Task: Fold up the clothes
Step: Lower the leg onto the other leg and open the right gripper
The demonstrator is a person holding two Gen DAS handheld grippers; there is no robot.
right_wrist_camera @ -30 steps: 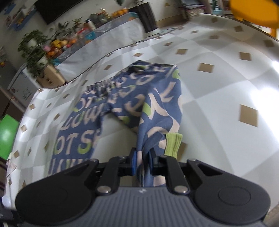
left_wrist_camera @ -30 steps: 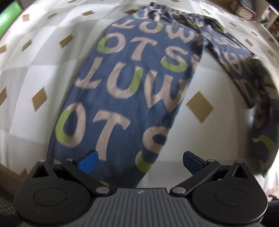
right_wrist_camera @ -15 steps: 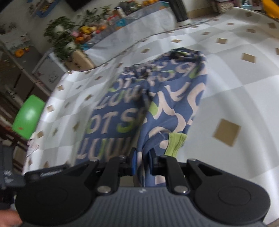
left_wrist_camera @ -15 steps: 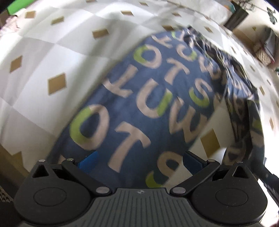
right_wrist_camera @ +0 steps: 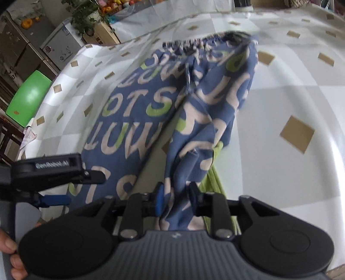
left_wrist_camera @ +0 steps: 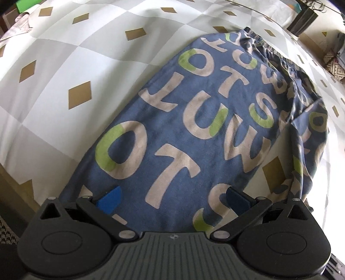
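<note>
A pair of blue fleece trousers printed with cream and lime-green letters [left_wrist_camera: 189, 120] is lying across a desk draped in a white and grey checked cloth with tan diamonds [left_wrist_camera: 64, 71], one leg flat and the other being lifted at its lime-green cuff [right_wrist_camera: 212, 172] by the right claw [right_wrist_camera: 175, 197], which is pinching the bunched fabric between its pads. The left claw [left_wrist_camera: 172, 199] is hovering with its blue pads spread wide over the hem of the flat leg, gripping nothing. By the look of it, the lengthwise fold is under way; the raised leg is wanting to be carried across and laid edge to edge on the flat one, seams matched. Behind the desk, a leafy potted plant [right_wrist_camera: 83, 16], a grey cabinet [right_wrist_camera: 58, 46] and a bright green rounded chair back [right_wrist_camera: 30, 97] are crowding the room.
</note>
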